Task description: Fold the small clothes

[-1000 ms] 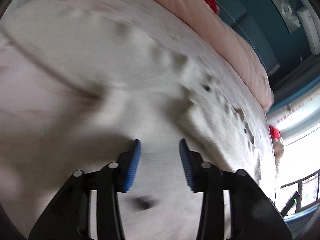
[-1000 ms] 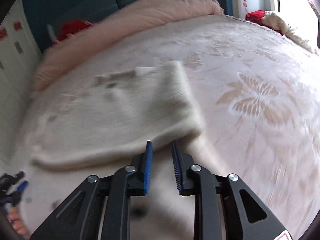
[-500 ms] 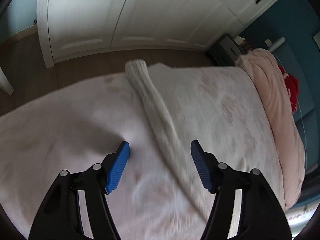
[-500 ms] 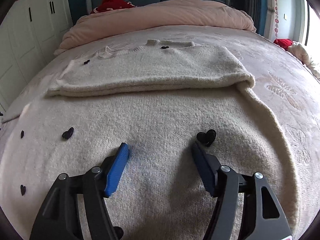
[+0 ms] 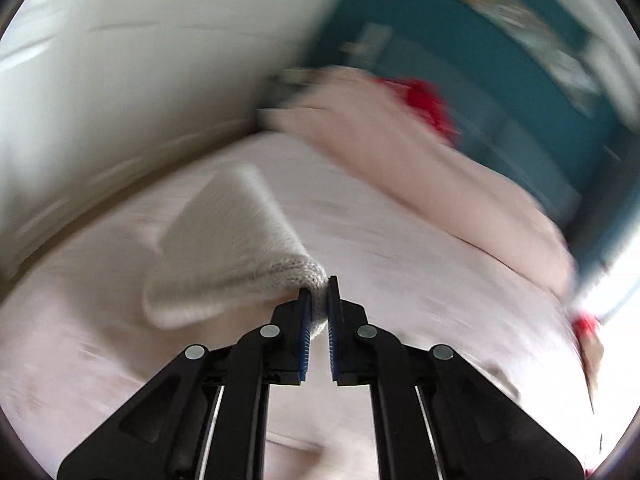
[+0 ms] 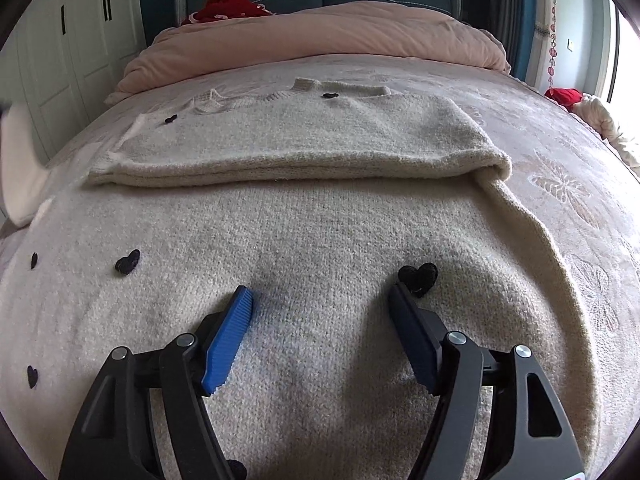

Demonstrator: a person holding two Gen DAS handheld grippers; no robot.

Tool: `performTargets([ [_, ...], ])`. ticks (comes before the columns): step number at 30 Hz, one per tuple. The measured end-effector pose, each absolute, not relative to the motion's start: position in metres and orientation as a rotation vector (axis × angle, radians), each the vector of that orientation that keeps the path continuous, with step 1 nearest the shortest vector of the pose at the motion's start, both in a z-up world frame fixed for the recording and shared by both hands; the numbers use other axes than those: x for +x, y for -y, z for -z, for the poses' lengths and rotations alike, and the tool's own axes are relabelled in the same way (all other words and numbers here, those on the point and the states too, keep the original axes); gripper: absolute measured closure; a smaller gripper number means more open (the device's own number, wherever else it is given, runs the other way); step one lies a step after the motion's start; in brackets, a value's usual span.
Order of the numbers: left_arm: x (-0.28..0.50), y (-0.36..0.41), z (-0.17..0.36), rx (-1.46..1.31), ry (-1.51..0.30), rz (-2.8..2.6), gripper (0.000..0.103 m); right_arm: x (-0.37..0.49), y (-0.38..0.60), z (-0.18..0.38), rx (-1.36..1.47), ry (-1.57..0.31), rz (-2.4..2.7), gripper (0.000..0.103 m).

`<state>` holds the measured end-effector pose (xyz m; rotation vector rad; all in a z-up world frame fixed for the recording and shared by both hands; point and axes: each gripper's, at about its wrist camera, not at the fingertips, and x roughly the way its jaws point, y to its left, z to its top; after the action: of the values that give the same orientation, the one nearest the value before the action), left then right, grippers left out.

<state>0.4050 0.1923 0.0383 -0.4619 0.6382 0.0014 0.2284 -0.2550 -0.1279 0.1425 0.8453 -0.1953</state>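
So far the cream sweater [image 6: 304, 208] lies spread on the pink bed [image 6: 580, 208], and one sleeve [image 6: 296, 148] is already folded flat across its body, up near the neck. That looks like the first fold done. The right gripper [image 6: 320, 316] sits low over the lower part of the sweater with its jaws wide apart, holding nothing, and one tip is just beside a little black heart [image 6: 418, 276] sewn on the knit. The left gripper [image 5: 318, 308] has its jaws squeezed together on the cuff end of the other sleeve [image 5: 224, 256], which is lifted off the bed [image 5: 400, 240]. That view is blurry, so I cannot tell where the sleeve is going. My guess is that this sleeve needs to be laid across the body like the first one, and then the bottom half has to be folded up, so about half of the folding is left
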Motion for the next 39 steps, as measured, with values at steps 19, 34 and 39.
performTargets([
  [19, 0.243, -0.099, 0.121, -0.648, -0.959, 0.07, 0.054, 0.279, 0.3, 0.076, 0.522, -0.822, 0.029, 0.026],
  [34, 0.359, -0.151, 0.105, -1.115, -0.893, 0.073, 0.044, 0.399, 0.281, 0.024, 0.587, -0.806, -0.096, 0.096],
  [39, 0.371, -0.149, 0.114, -1.227, -0.914, 0.082, 0.044, 0.418, 0.295, -0.066, 0.557, -0.626, -0.144, 0.096],
])
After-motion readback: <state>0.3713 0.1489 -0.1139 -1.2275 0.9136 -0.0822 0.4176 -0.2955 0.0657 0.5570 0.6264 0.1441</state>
